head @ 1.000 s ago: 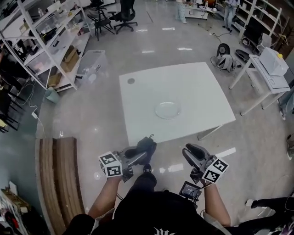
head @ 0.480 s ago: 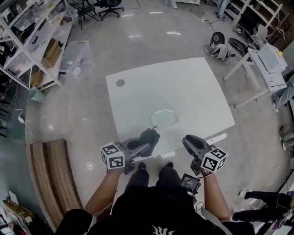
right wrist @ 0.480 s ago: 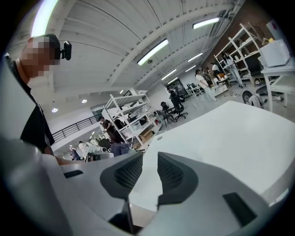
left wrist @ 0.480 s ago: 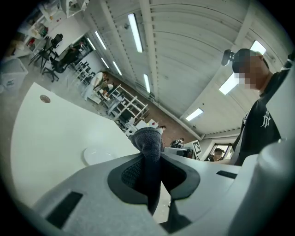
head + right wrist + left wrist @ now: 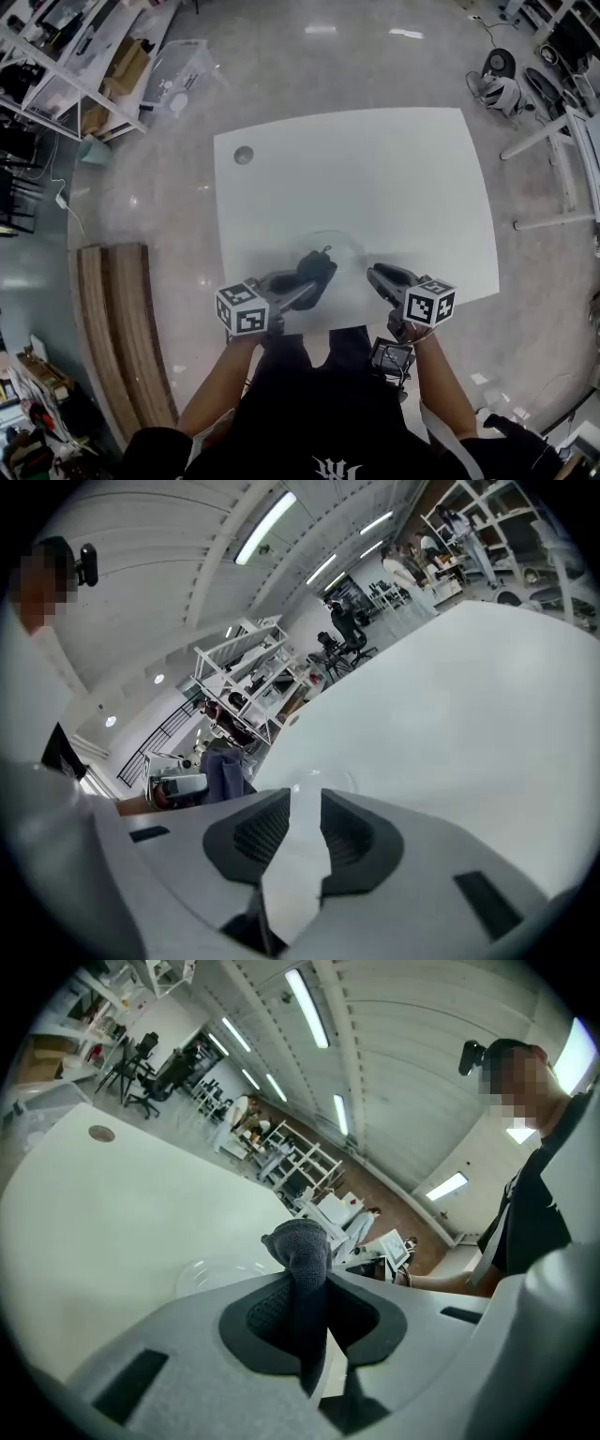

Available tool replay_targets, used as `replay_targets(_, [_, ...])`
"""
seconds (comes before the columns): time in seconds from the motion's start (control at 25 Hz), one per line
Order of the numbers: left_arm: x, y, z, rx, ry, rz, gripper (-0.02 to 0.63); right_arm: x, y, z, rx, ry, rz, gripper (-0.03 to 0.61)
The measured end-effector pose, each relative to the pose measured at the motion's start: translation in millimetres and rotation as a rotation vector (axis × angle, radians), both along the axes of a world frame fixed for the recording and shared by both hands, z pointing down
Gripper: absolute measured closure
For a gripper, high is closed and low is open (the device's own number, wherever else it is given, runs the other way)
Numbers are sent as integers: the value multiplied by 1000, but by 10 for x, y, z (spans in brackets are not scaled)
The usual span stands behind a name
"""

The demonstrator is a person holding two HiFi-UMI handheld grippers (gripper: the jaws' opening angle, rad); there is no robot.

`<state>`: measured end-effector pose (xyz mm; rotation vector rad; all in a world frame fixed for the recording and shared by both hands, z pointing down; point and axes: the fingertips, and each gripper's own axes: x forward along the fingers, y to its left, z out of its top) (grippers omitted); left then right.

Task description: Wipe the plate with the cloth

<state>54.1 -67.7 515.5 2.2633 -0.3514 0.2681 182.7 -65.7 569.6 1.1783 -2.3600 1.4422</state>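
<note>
The left gripper was clamped on the dark cloth. The right gripper was slightly parted and empty. The clear plate lay near the tabletop's front edge, just ahead of both. Wiping seemingly had not begun; all of it was left to do.

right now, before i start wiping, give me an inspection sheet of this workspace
Surface: white square table, glossy, bare apart from the plate.
Job's things: clear glass plate near the table's near edge; dark grey cloth pinched upright in the left gripper, apparently not yet touching the plate.
Clutter: small round grey cap in the table's far left corner; nothing else seen.
Grippers: left gripper shut on the cloth; right gripper open, empty, beside the plate.
Cables: white cable on the floor at left.
Surroundings: white shelving, wooden bench, white side table.
</note>
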Motion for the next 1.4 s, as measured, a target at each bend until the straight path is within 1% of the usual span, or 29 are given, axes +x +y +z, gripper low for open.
replay_targets(0.12, [160, -87, 188, -53, -43, -34, 563, -17, -166, 259, -72, -17, -40, 503])
replay_targets(0.24, [270, -203, 328, -98, -50, -54, 563, -88, -246, 469, -141, 1, -74, 503])
replay_targets(0.36, [444, -322, 494, -141, -62, -69, 563, -32, -279, 660, -209, 18, -89, 503])
replay_targets(0.48, [607, -384, 644, -188, -88, -52, 563, -56, -323, 719, -249, -19, -88, 503])
replay_targets(0.56, [684, -407, 728, -209, -123, -35, 563, -122, -340, 755, -272, -22, -101, 509])
replay_targets(0.68, [780, -416, 852, -220, -184, -7, 563, -165, -362, 810, -298, -18, -110, 530])
replay_targets(0.8, [814, -446, 974, -210, -258, 17, 563, -192, -397, 825, -311, -33, -108, 546])
replay_targets(0.96, [818, -487, 1107, -177, -358, 37, 563, -190, -399, 846, -325, -46, -108, 551])
replay_targets(1.04, [765, -528, 1173, -140, -423, 48, 563, -186, -406, 854, -331, -48, -105, 551])
replay_targets(1.2, [565, -635, 1247, -39, -547, 62, 563, -192, -414, 849, -335, -52, -95, 554])
replay_targets(1.28, [453, -675, 1273, -22, -578, 59, 563, -186, -409, 859, -337, -52, -91, 554])
replay_targets(1.4, [247, -723, 1275, -24, -601, 32, 563, -174, -401, 848, -344, -53, -84, 554])
